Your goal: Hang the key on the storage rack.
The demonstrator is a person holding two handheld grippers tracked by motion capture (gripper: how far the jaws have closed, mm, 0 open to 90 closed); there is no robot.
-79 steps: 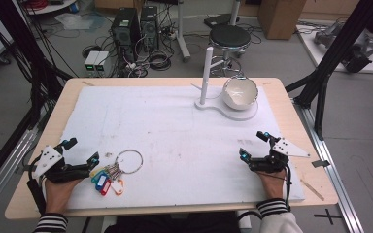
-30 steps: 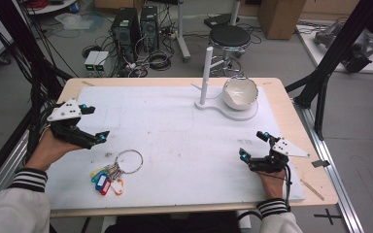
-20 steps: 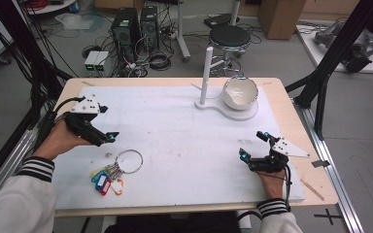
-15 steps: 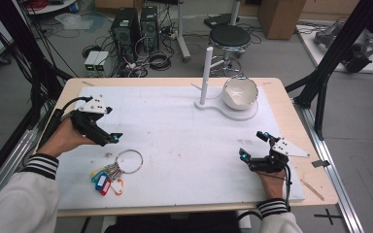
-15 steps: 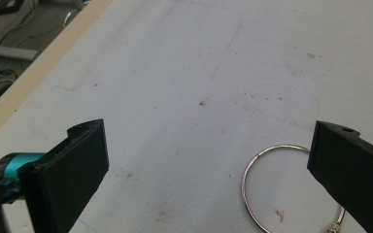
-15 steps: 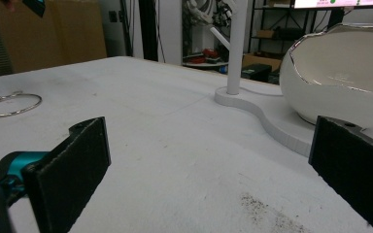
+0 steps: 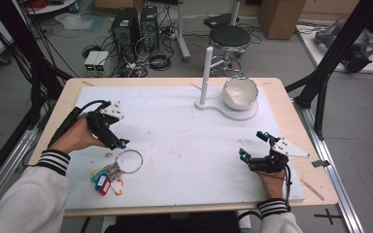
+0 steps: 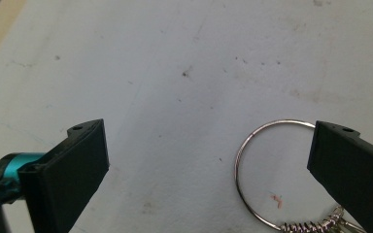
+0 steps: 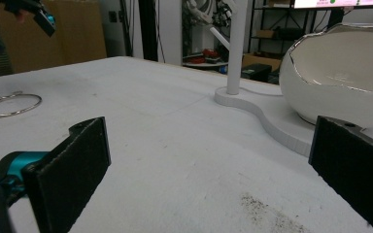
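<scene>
A large metal key ring [image 7: 128,161] lies on the white mat, with a bunch of keys and coloured tags [image 7: 107,177] trailing toward the front edge. My left gripper [image 7: 114,138] hovers just behind and left of the ring, pointing down, open and holding nothing. In the left gripper view the ring [image 8: 272,174] lies on the mat by the right jaw, and the gripper [image 8: 209,160] is wide open. My right gripper [image 7: 253,146] rests open at the front right of the mat, and in its own view [image 9: 209,165] it holds nothing.
A white bowl [image 7: 240,92] sits on a white stand with an upright post [image 7: 206,73] at the back right; the bowl [image 9: 340,77] and post [image 9: 235,48] face the right gripper. The white mat [image 7: 184,131] covers the wooden table [image 7: 291,111].
My left gripper left the front-left corner beside the keys, rose toward the left back, then swung right and down to hover by the ring. The right gripper stayed still.
</scene>
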